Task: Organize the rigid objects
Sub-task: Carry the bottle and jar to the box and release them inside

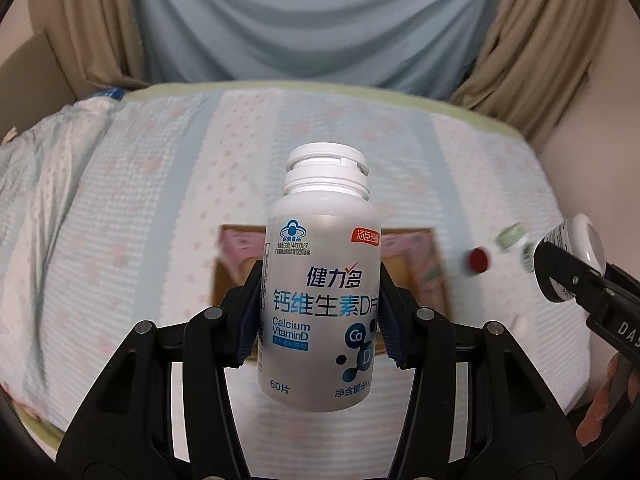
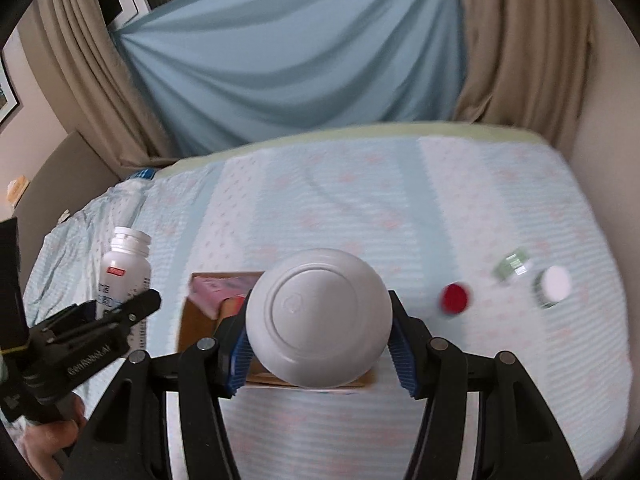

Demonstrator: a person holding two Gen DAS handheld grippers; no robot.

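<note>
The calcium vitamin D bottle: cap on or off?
On. The calcium vitamin D bottle shows its white cap seated on the neck.

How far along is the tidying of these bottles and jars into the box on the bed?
Done: the cardboard box already holds some pink items. In hand: the left gripper has its jaws shut on a calcium bottle, and the right gripper grips a white jar; both are above the box. Left: a red-capped container, a green jar and a white-lidded jar lie on the bedspread.

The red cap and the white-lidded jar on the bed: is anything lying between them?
Yes: a small blurred green container lies roughly between the red cap and white-lidded jar, set slightly farther back, in the right wrist view.
</note>
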